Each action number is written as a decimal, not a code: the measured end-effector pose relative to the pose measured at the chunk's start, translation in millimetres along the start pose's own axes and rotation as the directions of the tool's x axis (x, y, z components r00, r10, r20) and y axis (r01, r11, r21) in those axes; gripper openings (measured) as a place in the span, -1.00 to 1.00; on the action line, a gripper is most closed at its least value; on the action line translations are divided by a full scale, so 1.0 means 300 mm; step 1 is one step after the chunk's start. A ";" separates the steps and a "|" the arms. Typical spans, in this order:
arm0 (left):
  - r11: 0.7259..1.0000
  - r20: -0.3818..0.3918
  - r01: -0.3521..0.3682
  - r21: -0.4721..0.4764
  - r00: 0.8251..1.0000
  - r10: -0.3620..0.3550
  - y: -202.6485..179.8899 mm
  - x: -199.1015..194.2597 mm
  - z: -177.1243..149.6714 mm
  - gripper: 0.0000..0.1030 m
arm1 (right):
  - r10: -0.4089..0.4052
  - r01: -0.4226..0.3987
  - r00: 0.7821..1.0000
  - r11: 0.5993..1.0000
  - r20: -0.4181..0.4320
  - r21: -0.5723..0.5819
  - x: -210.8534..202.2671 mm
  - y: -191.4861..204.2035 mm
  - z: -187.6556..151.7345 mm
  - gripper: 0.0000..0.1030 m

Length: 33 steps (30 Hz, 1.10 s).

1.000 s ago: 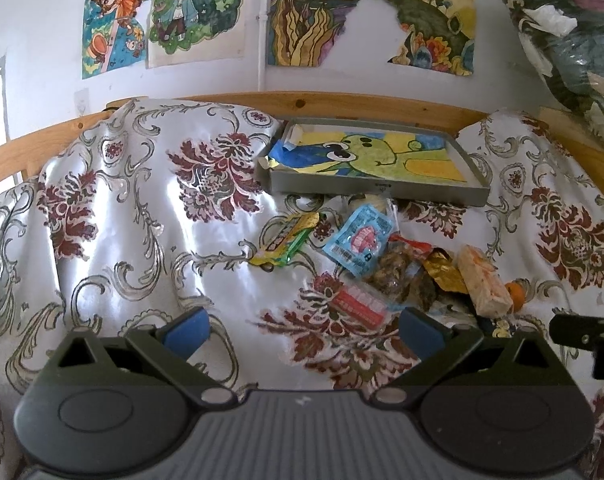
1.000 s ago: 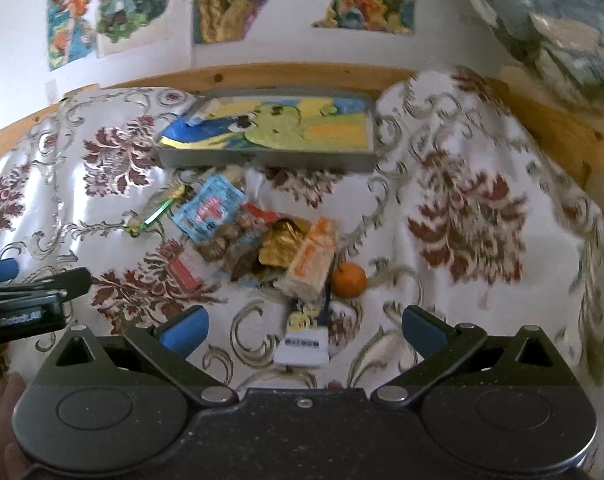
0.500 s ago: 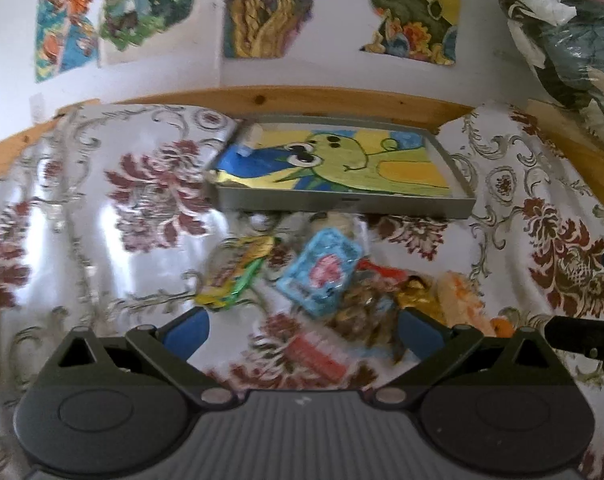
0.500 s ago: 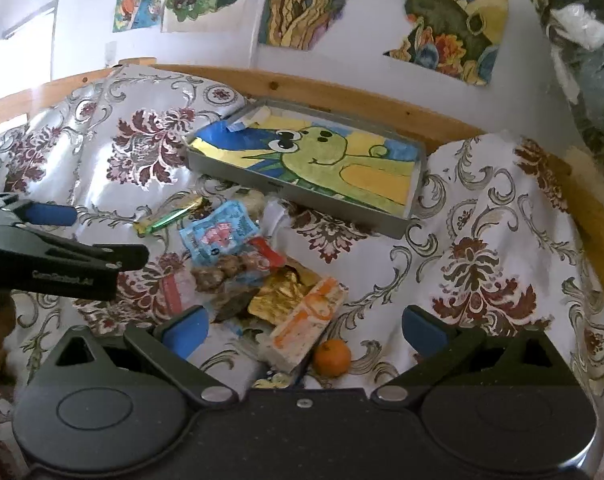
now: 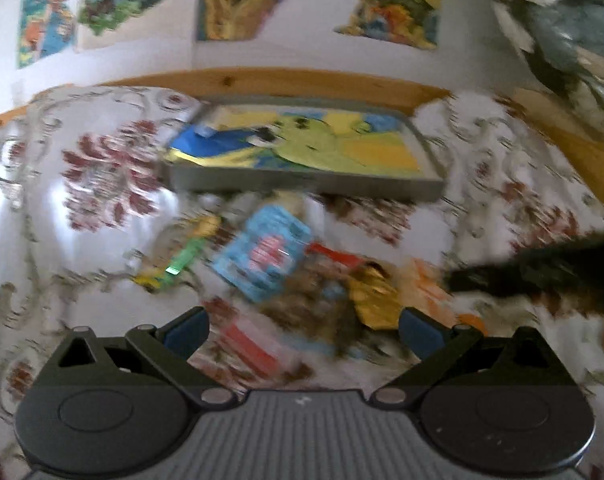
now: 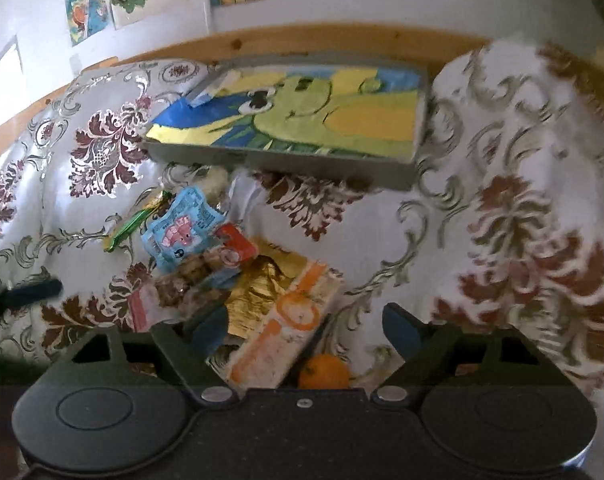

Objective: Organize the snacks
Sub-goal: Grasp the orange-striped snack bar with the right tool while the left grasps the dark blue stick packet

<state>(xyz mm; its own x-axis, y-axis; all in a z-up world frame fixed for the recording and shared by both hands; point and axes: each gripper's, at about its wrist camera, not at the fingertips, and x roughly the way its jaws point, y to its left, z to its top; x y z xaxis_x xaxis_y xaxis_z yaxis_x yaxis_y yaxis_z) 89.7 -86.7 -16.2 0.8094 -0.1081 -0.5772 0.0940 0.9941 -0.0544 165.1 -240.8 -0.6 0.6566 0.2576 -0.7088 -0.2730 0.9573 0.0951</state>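
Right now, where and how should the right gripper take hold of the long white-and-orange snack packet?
Grip the long white-and-orange snack packet across its narrow width near the closest end, coming from above. It lies flat with its long axis running away from the open right gripper, its far end beside the crumpled gold foil wrapper, so the long edges probably suit the fingers best.

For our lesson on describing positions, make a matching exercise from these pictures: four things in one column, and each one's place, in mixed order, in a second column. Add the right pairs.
Things
1. tray
2. orange
3. blue packet
4. green wrapper

Places
A. left edge of the snack pile
B. nearest the right gripper, between its fingers
C. behind the pile, near the wooden rail
D. in the pile, just right of the green wrapper

Pairs: 1-C, 2-B, 3-D, 4-A
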 end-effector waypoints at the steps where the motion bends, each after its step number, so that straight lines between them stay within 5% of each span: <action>1: 1.000 -0.008 0.012 0.012 1.000 -0.012 -0.020 0.003 -0.014 0.99 | 0.011 -0.011 1.000 1.000 -0.014 0.003 0.020 -0.005 0.006 0.58; 7: 0.992 -0.049 0.090 0.087 0.995 -0.086 -0.117 0.027 -0.076 0.97 | 0.082 -0.074 0.991 0.994 -0.107 0.080 0.128 -0.054 0.015 0.24; 12: 0.985 -0.090 0.134 0.112 0.988 -0.124 -0.160 0.053 -0.097 0.88 | 0.137 -0.119 0.981 0.984 -0.138 0.131 0.172 -0.072 0.024 0.24; 19: 0.975 -0.149 0.179 0.131 0.976 -0.159 -0.204 0.086 -0.108 0.58 | 0.130 -0.108 0.971 0.987 -0.200 0.119 0.215 -0.045 0.021 0.01; 33: 0.968 -0.291 0.206 0.141 0.944 -0.158 -0.274 0.196 -0.078 0.02 | 0.160 -0.132 0.971 0.979 -0.178 0.157 0.131 -0.113 0.030 -0.25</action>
<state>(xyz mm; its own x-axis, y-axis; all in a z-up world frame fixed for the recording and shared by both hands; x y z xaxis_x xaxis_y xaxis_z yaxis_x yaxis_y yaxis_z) 115.9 -174.6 -64.8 0.5804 -0.2563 -0.7730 0.3391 0.9390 -0.0567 206.6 -262.0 -25.4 0.4684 0.3797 -0.7978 -0.2433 0.9235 0.2967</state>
